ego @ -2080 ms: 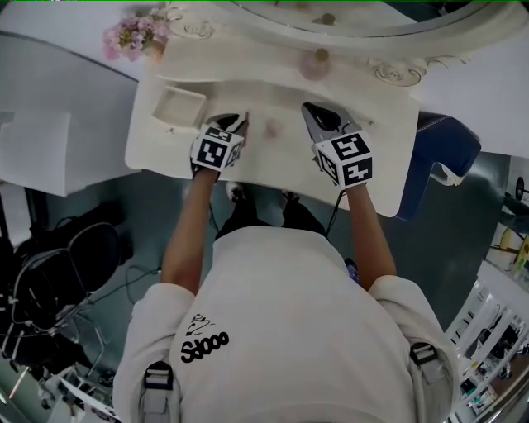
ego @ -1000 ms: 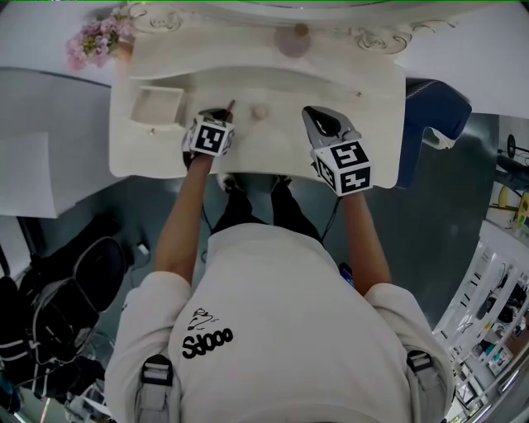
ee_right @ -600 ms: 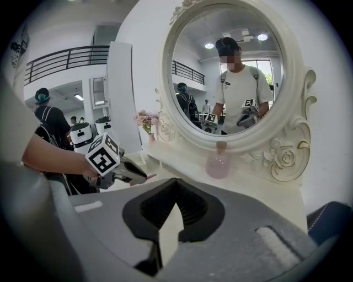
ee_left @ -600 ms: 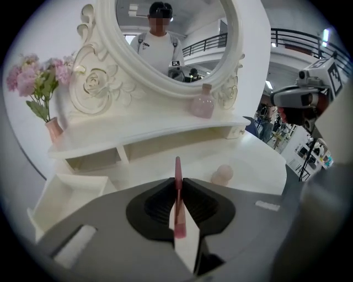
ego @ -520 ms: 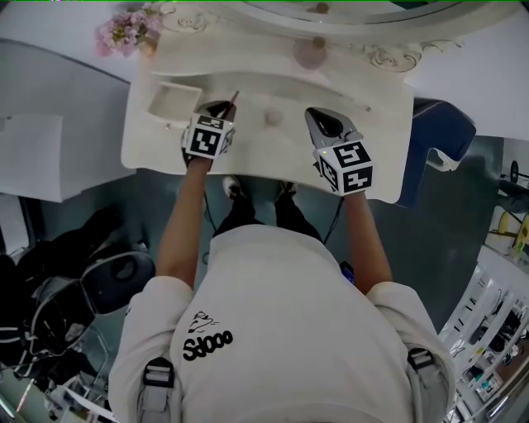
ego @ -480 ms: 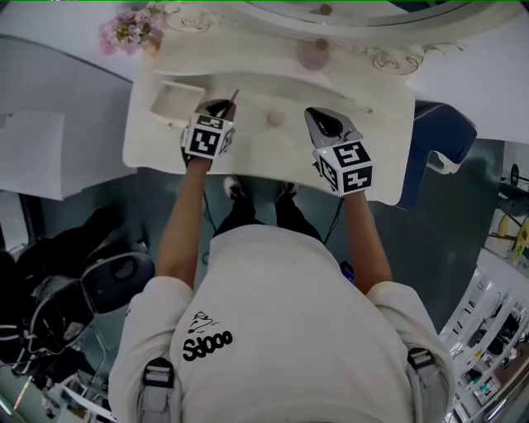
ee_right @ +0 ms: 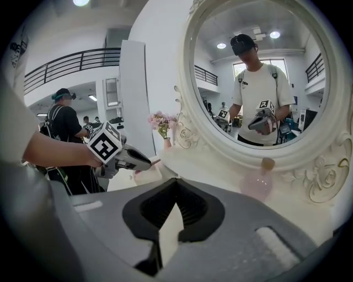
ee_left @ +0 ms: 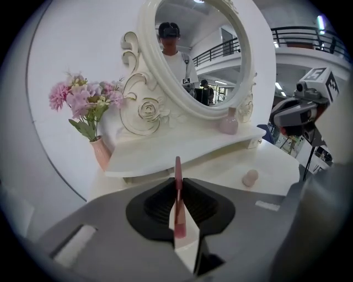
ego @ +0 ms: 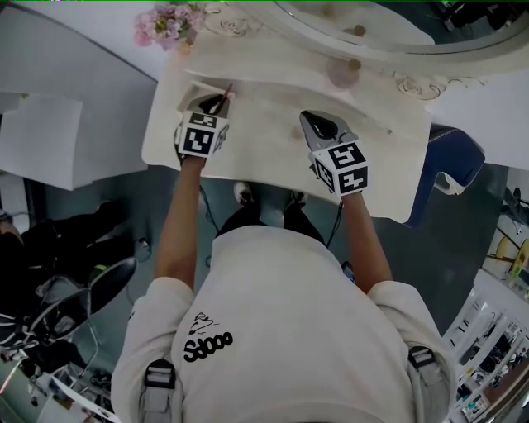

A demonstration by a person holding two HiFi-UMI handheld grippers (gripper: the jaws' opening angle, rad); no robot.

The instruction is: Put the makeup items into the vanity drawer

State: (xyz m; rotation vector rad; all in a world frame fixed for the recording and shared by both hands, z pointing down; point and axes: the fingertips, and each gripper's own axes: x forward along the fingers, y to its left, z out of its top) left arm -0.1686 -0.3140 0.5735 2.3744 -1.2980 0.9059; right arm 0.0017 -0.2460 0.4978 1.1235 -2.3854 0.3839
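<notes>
My left gripper [ego: 215, 102] is shut on a slim pink makeup stick [ee_left: 177, 190], whose tip pokes out past the jaws [ego: 227, 89]. It hovers over the open white drawer [ego: 188, 92] at the vanity's left end and hides most of it. A small pink egg-shaped item [ee_left: 250, 177] lies on the tabletop to the right. My right gripper [ego: 312, 124] is shut with nothing between its jaws and hangs above the middle of the vanity top [ego: 264, 140]. In the right gripper view the left gripper [ee_right: 118, 154] shows at the left.
An oval mirror [ee_left: 201, 55] in a carved white frame stands at the back. On the raised shelf below it are a pink bottle [ego: 341, 74] and, at the left, a vase of pink flowers [ego: 169, 25]. A blue chair [ego: 455, 161] stands right of the vanity.
My left gripper has carried the pink stick up and left, from the tabletop beside the drawer to over the drawer. The right gripper shifted a little and stays shut.
</notes>
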